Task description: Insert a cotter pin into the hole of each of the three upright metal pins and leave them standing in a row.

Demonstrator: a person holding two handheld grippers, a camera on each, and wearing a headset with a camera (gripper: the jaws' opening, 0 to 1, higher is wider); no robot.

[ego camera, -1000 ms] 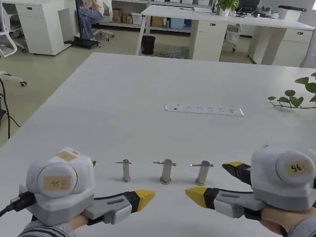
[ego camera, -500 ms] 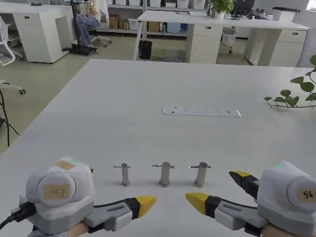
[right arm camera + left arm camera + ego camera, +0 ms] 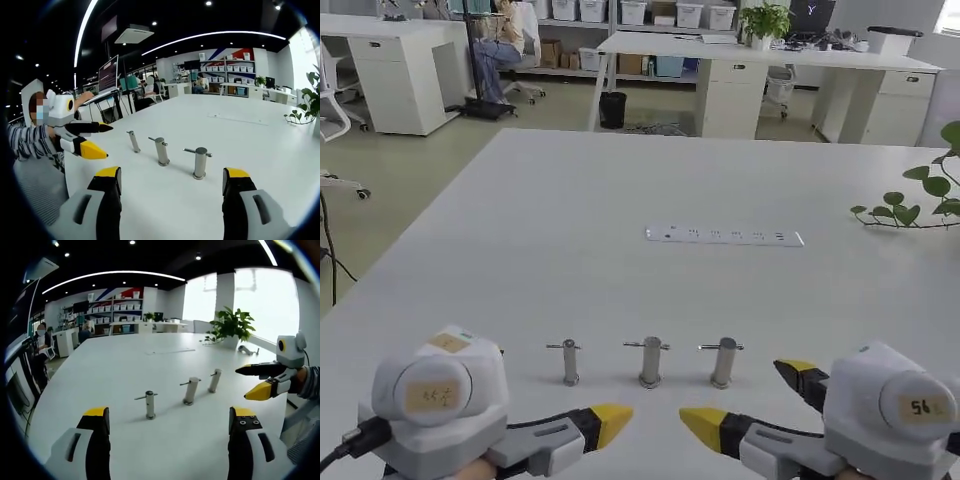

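Three upright metal pins stand in a row on the white table: left pin (image 3: 570, 362), middle pin (image 3: 650, 362), right pin (image 3: 723, 362). Each has a thin cotter pin crosswise through its top. My left gripper (image 3: 556, 388) hovers open just in front of the row at the left, nothing between its jaws. My right gripper (image 3: 748, 395) is open and empty in front at the right. In the left gripper view the pins (image 3: 190, 391) stand ahead of the left gripper (image 3: 169, 416), and the right gripper (image 3: 262, 379) comes in from the right. In the right gripper view the pins (image 3: 161, 151) stand beyond the right gripper (image 3: 171, 173).
A white power strip (image 3: 724, 237) lies mid-table beyond the pins. A trailing green plant (image 3: 918, 200) reaches in at the right edge. Desks, shelves and a seated person (image 3: 506, 40) are far behind the table.
The head camera has tilted a little, shifting the picture. Both grippers stay open in front of the row, drawn slightly back. The three pins have not moved.
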